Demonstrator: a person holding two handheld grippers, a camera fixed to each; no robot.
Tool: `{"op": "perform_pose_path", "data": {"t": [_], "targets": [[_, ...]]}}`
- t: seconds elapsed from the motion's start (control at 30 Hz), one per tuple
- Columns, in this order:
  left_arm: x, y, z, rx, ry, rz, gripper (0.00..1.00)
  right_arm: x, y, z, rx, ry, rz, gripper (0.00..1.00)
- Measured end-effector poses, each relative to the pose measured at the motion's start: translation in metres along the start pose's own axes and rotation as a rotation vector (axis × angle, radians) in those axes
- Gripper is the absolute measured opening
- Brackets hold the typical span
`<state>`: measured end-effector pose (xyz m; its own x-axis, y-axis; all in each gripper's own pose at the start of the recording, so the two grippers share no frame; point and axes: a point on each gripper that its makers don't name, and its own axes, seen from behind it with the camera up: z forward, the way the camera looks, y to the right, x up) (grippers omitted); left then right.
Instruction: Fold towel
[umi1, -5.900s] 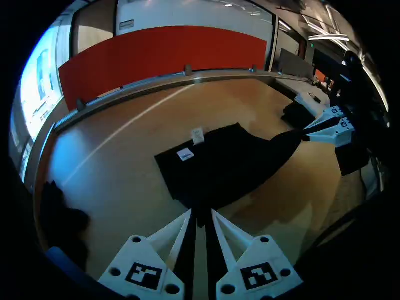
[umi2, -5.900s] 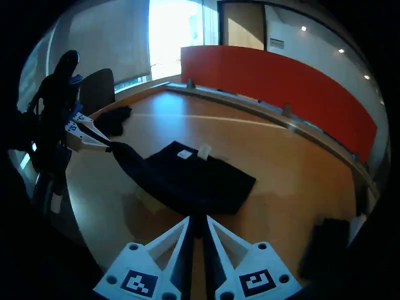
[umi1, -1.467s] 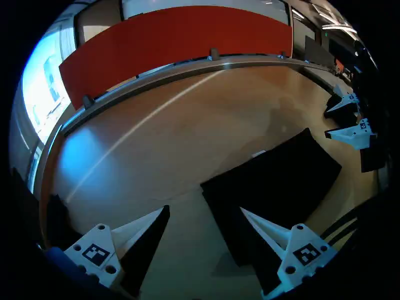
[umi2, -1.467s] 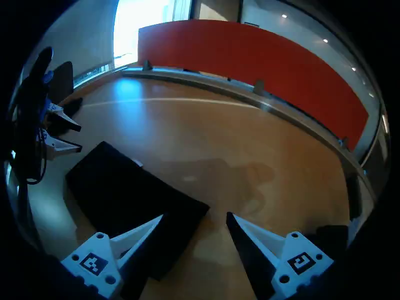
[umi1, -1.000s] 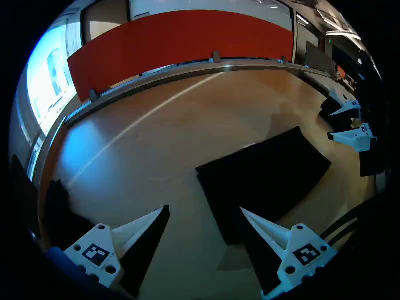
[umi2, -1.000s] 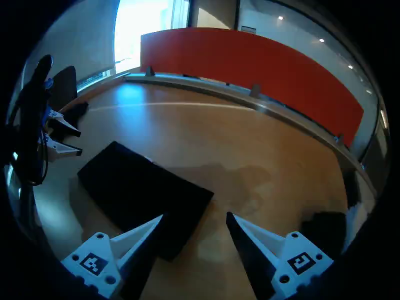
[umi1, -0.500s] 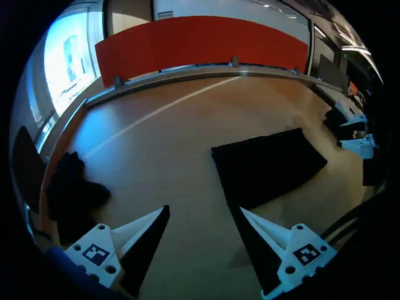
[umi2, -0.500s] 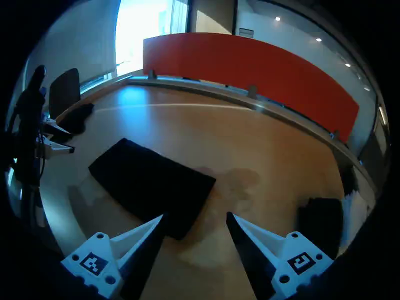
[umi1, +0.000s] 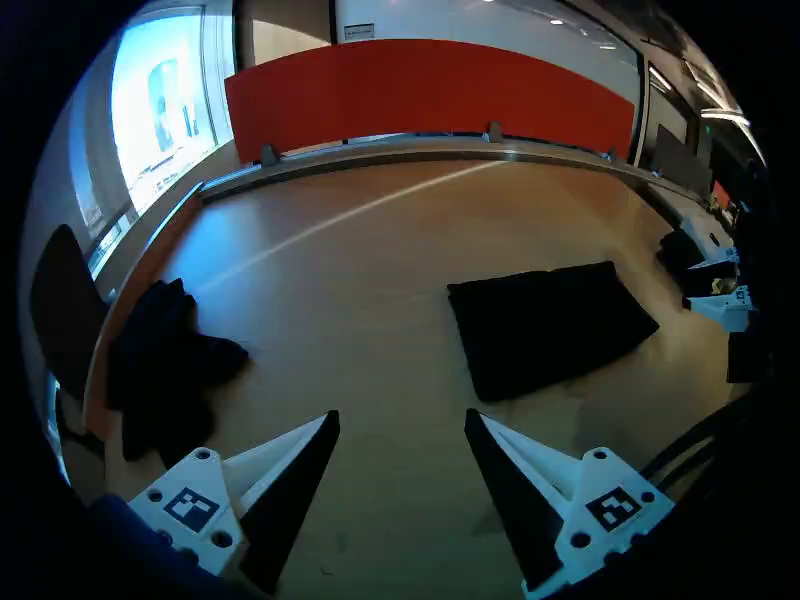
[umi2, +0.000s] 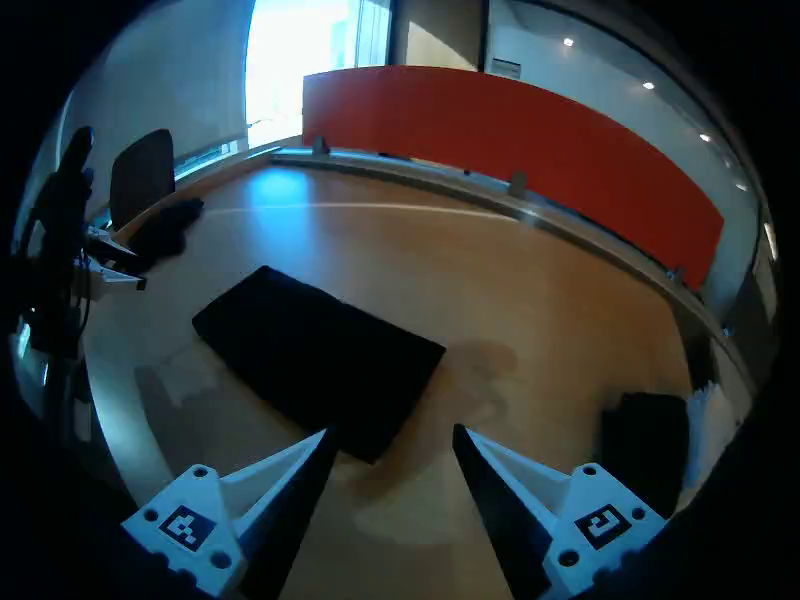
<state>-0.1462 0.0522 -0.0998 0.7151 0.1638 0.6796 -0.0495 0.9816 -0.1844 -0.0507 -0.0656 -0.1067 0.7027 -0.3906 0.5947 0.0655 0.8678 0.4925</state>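
Note:
A dark towel (umi1: 552, 325) lies folded flat as a rectangle on the wooden table (umi1: 370, 260); in the right gripper view the same towel (umi2: 318, 355) sits left of centre. My left gripper (umi1: 400, 430) stands open above the table, short of the towel, holding nothing. My right gripper (umi2: 390, 445) is open too, its left finger just short of the towel's near corner. The right gripper (umi1: 722, 290) shows at the far right edge of the left gripper view. The left gripper (umi2: 110, 262) shows at the left of the right gripper view, held by a person.
A crumpled pile of dark cloth (umi1: 160, 350) lies near the table's left edge, also seen as the dark pile (umi2: 165, 225). Another stack of dark cloth (umi2: 645, 435) rests at the right. A red partition (umi1: 430, 90) runs along the far table edge. A dark chair (umi2: 140, 170) stands beyond.
Both grippers have let go of the towel, opened and drawn back from it. The towel now lies folded flat, and both views have swung so more table shows.

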Motion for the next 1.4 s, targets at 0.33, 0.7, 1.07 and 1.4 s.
{"op": "perform_pose_path", "data": {"t": [0.33,0.7,1.07,1.4], "targets": [[-0.008,-0.01,-0.014,0.024,0.004,-0.029,0.93,-0.02,-0.004,0.015,0.094,-0.054,-0.109,0.88],[-0.015,-0.018,-0.023,0.044,0.001,-0.048,0.93,-0.033,-0.006,0.034,0.155,-0.108,-0.175,0.88],[-0.026,-0.021,-0.026,0.051,-0.013,-0.049,0.93,-0.05,-0.009,0.048,0.199,-0.163,-0.164,0.65],[-0.028,-0.021,-0.026,0.051,-0.017,-0.053,0.93,-0.055,-0.015,0.052,0.229,-0.187,-0.157,0.46]]}}
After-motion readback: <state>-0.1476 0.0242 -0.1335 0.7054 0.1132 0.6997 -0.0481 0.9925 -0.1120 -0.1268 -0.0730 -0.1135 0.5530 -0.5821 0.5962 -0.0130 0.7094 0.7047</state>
